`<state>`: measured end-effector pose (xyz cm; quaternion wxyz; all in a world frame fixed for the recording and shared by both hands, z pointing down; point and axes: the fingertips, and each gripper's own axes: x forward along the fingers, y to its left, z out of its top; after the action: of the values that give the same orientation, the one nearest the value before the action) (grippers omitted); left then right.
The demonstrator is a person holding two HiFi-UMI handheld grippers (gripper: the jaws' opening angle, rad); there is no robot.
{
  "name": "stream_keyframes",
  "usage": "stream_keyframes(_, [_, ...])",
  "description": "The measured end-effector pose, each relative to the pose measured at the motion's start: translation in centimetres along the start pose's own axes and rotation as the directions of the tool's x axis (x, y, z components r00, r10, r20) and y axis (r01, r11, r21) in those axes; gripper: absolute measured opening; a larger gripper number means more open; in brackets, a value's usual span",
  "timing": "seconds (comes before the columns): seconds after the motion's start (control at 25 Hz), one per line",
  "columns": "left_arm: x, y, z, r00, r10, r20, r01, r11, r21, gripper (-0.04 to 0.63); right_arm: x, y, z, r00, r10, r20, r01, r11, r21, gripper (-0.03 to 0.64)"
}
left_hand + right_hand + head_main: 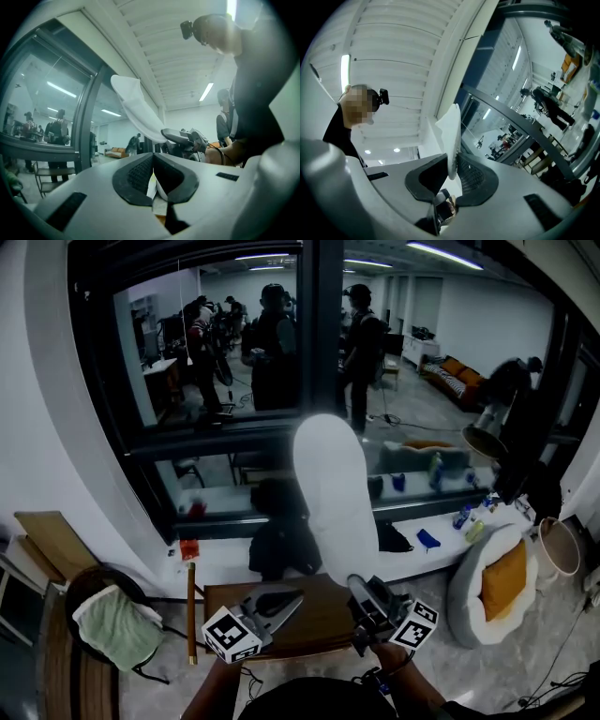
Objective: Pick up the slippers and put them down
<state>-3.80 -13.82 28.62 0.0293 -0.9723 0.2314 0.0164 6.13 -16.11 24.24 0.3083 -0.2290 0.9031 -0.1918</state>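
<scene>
One white slipper stands up in front of the window, its lower end clamped in my right gripper. In the right gripper view the slipper's thin edge sits between the two dark pads of the right gripper, which is shut on it and points upward. My left gripper is a little to the left, over a small wooden table, its jaws together with nothing in them. The left gripper view looks past the left gripper's closed tips at the raised slipper and the right gripper. No second slipper is in view.
A dark-framed glass wall is ahead, with several people beyond it. On the white ledge are a black bag and small bottles. A round seat with an orange cushion is right, a chair with green cloth left, and a wooden stick.
</scene>
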Motion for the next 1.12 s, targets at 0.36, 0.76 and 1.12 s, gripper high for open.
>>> stream_keyframes(0.36, [-0.4,0.6,-2.0,1.000,0.019,-0.023,-0.020,0.999,-0.049,0.012,-0.4,-2.3,-1.7,0.999,-0.049,-0.009,0.050,0.996,0.079,0.064])
stream_keyframes(0.76, [-0.8,0.7,-5.3,0.997,0.065,-0.031,-0.070,0.986,-0.153,0.012,-2.1,-5.8,-5.9,0.989,-0.126,-0.080,0.136,0.980,0.144,0.064])
stream_keyframes(1.12, [-0.8,1.7,-12.8,0.990,0.093,-0.104,-0.119,0.953,-0.279,0.012,-5.7,-11.3,-13.0,0.950,-0.250,-0.185,0.289,0.931,0.224,0.064])
